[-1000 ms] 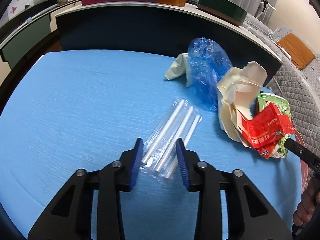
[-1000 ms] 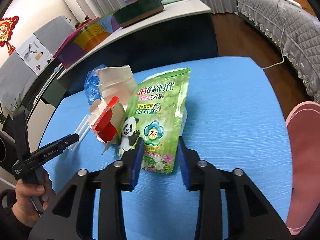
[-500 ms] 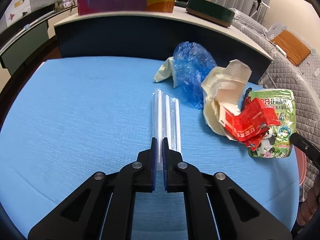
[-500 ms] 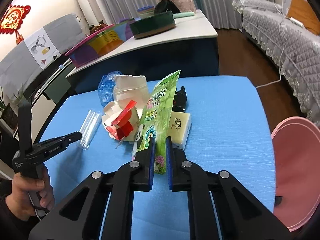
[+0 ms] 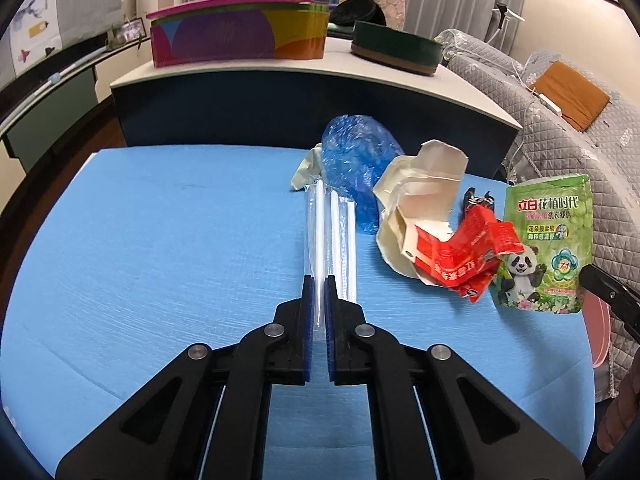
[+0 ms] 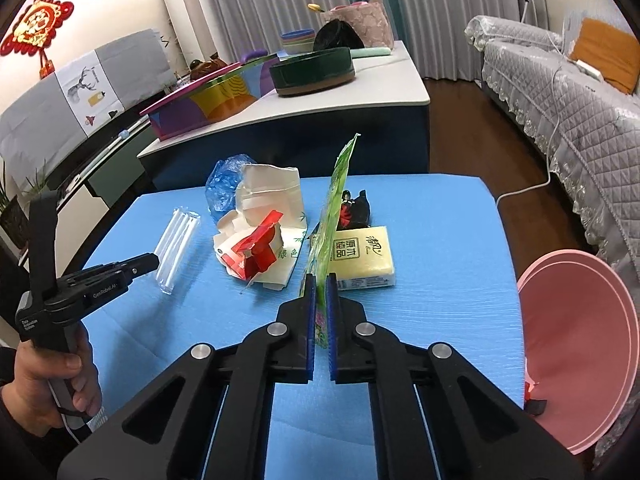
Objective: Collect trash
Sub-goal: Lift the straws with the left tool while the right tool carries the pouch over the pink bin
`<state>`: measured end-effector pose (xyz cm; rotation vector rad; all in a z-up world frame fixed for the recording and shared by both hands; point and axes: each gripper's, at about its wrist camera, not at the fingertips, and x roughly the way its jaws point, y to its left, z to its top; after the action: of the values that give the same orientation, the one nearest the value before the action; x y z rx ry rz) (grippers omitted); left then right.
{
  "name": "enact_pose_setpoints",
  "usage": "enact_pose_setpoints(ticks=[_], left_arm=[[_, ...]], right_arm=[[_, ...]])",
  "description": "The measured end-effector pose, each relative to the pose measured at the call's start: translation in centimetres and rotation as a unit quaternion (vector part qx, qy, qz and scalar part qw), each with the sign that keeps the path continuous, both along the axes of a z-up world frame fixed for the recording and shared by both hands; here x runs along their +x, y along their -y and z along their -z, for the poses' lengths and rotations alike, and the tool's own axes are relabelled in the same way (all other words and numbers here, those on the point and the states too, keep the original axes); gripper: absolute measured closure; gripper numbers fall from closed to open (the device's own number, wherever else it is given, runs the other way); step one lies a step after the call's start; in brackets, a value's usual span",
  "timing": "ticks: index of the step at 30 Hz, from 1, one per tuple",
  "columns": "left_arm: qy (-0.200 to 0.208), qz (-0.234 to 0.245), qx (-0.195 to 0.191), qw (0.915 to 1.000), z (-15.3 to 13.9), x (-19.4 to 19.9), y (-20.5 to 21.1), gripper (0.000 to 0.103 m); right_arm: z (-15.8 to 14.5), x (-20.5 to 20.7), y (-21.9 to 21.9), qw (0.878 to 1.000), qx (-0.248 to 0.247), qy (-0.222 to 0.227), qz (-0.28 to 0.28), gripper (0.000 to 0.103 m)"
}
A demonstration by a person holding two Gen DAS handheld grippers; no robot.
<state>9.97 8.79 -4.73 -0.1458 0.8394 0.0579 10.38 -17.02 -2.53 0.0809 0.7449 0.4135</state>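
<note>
On the blue table (image 5: 160, 240), the right gripper (image 6: 319, 280) pinches the green pouch (image 6: 334, 200) upright, edge-on, long axis vertical. The left gripper (image 5: 319, 282) clamps the straw packet (image 5: 330, 232), pointing away.

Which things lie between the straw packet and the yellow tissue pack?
In the right wrist view, the torn cream carton with a red wrapper, then the held green pouch.
</note>
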Motion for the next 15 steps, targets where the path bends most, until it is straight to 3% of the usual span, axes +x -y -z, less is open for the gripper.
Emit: enact_pose_setpoints(ticks=[15], left_arm=[[0.036, 0.018, 0.009, 0.9991, -2.1, -1.6, 2.4, 0.098]], right_arm=[[-2.3, -2.0, 1.2, 0.999, 0.011, 0.032, 0.003, 0.102]])
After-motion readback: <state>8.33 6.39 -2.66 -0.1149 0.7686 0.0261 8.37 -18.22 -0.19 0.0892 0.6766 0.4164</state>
